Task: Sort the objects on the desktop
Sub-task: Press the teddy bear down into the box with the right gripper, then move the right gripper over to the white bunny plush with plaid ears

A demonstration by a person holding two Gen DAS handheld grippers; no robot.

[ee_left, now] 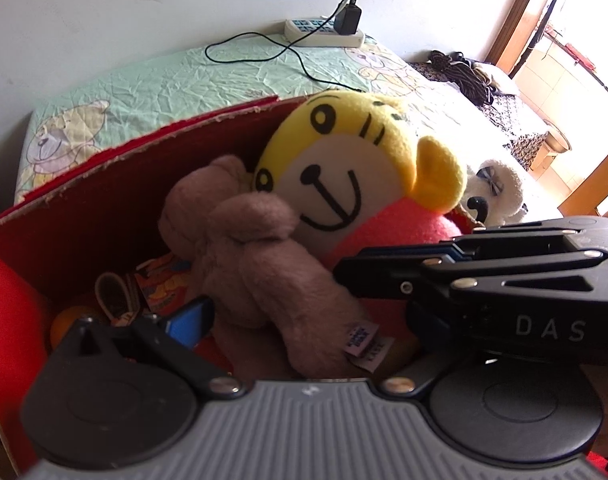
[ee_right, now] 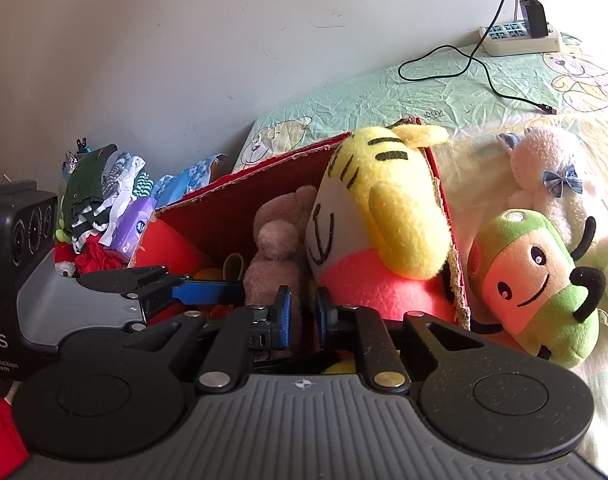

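Four plush toys are showing across the two wrist views. Two of them are sitting inside one red cardboard box (ee_right: pixel 240 200): a yellow tiger plush (ee_left: pixel 343 168) with a pink body is leaning against the box's right wall, and a brown plush (ee_left: pixel 240 248) is lying just beside it, touching it. The other two are lying outside the box on the green bear-print bedspread (ee_left: pixel 164 84): a white plush (ee_right: pixel 543 168) wearing a blue bow, and a green-and-peach plush (ee_right: pixel 535 280) resting against it, near the box's right wall. One small orange ball (ee_left: pixel 70 320) is peeking out low in the box, partly hidden.

Two handheld grippers are reaching into the box. The left gripper (ee_left: pixel 304 320) is standing wide apart, one blue-padded finger (ee_left: pixel 188 320) far out to the side, with the brown plush's limb lying between the fingers but not clamped; its other finger is hidden under the right gripper. The right gripper (ee_right: pixel 304 312) is holding its two blue pads close together with only a narrow gap, its tip pressing up to the brown plush. Whether any fabric is pinched cannot be told.

One white power strip (ee_right: pixel 519 38) is lying by the wall with one black charger (ee_right: pixel 533 18) plugged in.
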